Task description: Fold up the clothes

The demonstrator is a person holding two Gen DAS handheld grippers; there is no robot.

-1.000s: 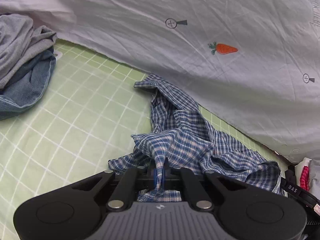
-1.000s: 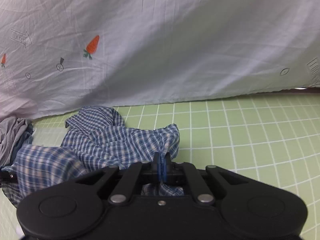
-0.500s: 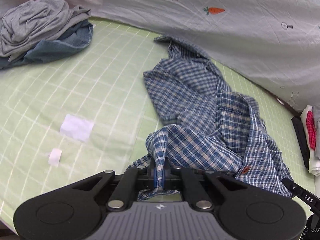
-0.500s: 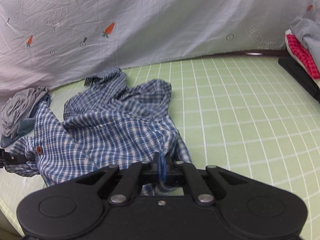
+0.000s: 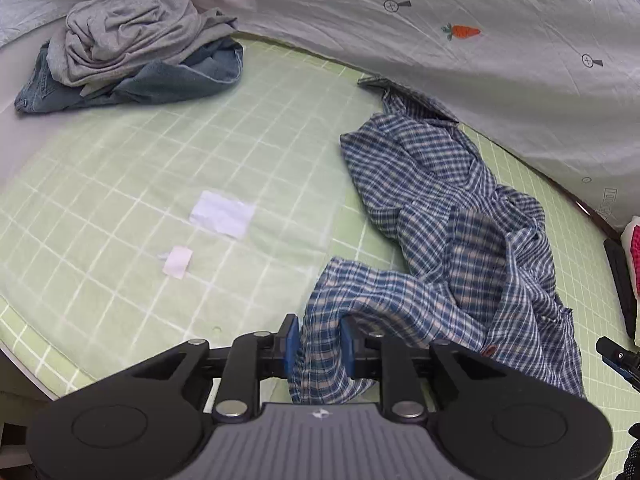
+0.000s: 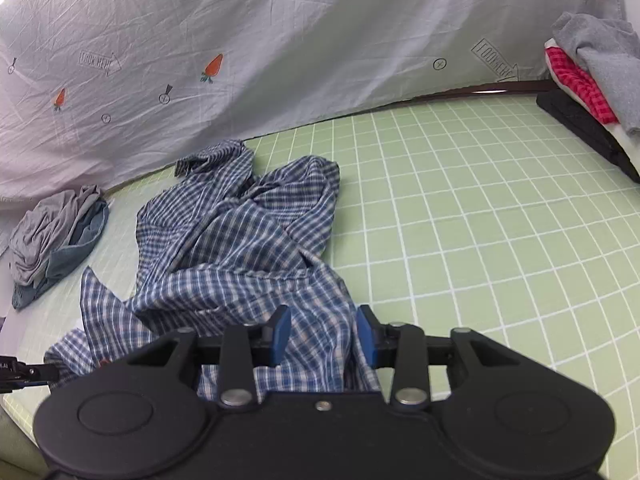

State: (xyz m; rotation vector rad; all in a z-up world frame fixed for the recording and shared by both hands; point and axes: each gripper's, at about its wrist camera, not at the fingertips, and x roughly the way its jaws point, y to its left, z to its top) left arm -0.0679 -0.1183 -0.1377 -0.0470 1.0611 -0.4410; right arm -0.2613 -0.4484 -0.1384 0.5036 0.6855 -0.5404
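A blue-and-white checked shirt lies crumpled on the green grid mat, stretching from the back sheet to the front edge. My left gripper is open at the shirt's near left corner, with a fold of cloth lying loose between its blue pads. In the right wrist view the same shirt spreads left of centre on the mat. My right gripper is open wider, with the shirt's near right corner draped between its fingers.
A grey and denim clothes pile sits at the back left. Two white paper scraps lie on the mat. A folded stack with red checked and grey cloth sits far right. A carrot-print sheet hangs behind.
Both grippers pulled the shirt back toward the front edge of the mat, then went from shut on the cloth to open. The shirt now rests on the mat.
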